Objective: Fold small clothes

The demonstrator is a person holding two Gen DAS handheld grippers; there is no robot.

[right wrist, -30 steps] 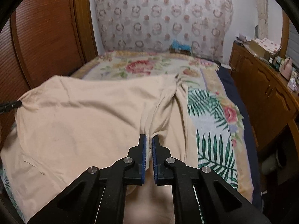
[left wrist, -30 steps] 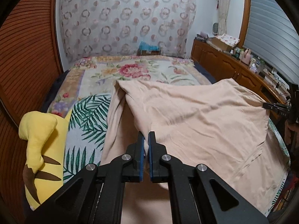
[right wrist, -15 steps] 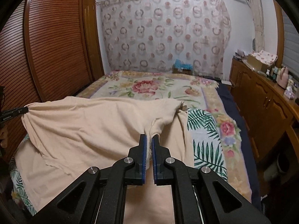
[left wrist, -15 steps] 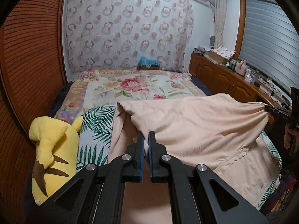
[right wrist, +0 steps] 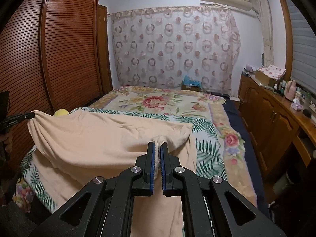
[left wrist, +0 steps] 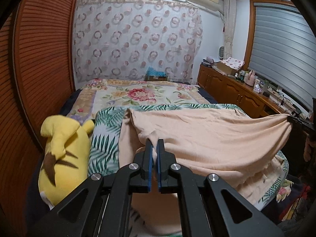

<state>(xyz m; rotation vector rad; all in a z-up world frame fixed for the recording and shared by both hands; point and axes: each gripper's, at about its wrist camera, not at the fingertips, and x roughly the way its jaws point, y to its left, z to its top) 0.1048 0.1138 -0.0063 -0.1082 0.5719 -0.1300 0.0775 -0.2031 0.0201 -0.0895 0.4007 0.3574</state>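
Note:
A peach-coloured garment [left wrist: 207, 136] lies folded over on the near end of the bed, its upper layer held up at two corners. My left gripper [left wrist: 154, 144] is shut on one bunched corner. My right gripper [right wrist: 157, 147] is shut on the other corner of the garment [right wrist: 94, 138]. Each gripper shows in the other's view: the right gripper's tip [left wrist: 296, 119] at the far right, the left gripper's tip [right wrist: 23, 116] at the far left. The cloth sags between them, with the lower layer flat on the bedspread.
The bed has a floral and palm-leaf spread [left wrist: 142, 94]. A yellow plush toy [left wrist: 63, 148] lies at its left edge beside a slatted wooden wardrobe [right wrist: 49, 49]. A wooden sideboard [right wrist: 276, 114] with bottles runs along the right wall. A curtain [left wrist: 136, 39] hangs behind the bed.
Both grippers have pulled back toward the bed's near end and lifted, still gripping the garment. The far fold has come nearer, and more of the bedspread shows beyond it.

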